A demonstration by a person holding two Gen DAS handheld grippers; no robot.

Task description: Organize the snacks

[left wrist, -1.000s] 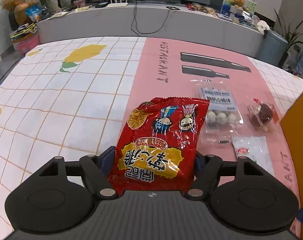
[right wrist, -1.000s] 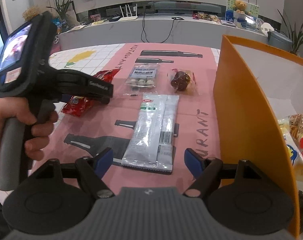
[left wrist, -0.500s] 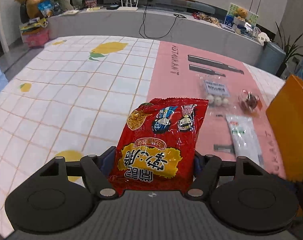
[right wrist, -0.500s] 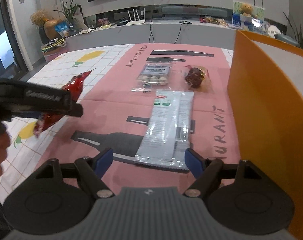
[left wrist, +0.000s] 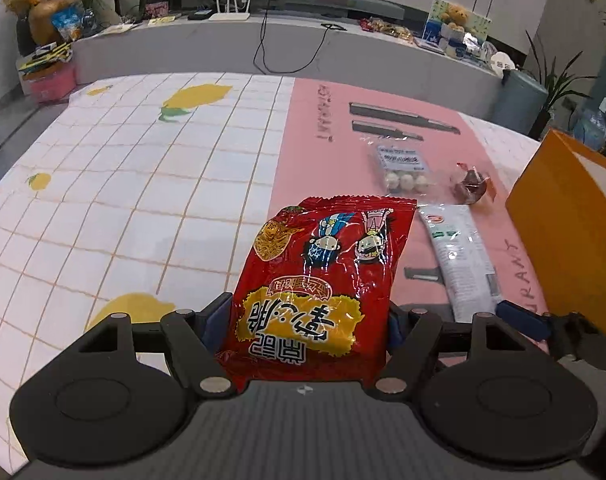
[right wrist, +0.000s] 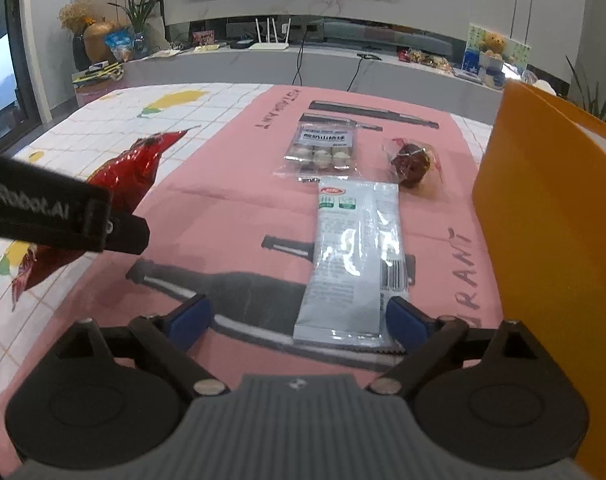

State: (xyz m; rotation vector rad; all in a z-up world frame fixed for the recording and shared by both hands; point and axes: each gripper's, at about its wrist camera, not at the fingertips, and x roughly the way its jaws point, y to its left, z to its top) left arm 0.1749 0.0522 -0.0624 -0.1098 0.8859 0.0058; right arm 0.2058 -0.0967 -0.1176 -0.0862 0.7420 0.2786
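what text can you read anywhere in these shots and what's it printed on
"RESTAURANT", upside down and partly covered: pink tablecloth.
"...mRobot.AI", start cut off: left gripper body in the right wrist view.
Large yellow Chinese characters, upside down, not legible to me: red snack bag.
Labels too blurred: white packet, clear ball pack.

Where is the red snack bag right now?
The red bag is clamped in the left gripper, held above the table left of the white packet.

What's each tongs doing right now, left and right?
Left tongs: shut on the red bag, lifted off the table.
Right tongs: open, empty, over the near end of the white packet.
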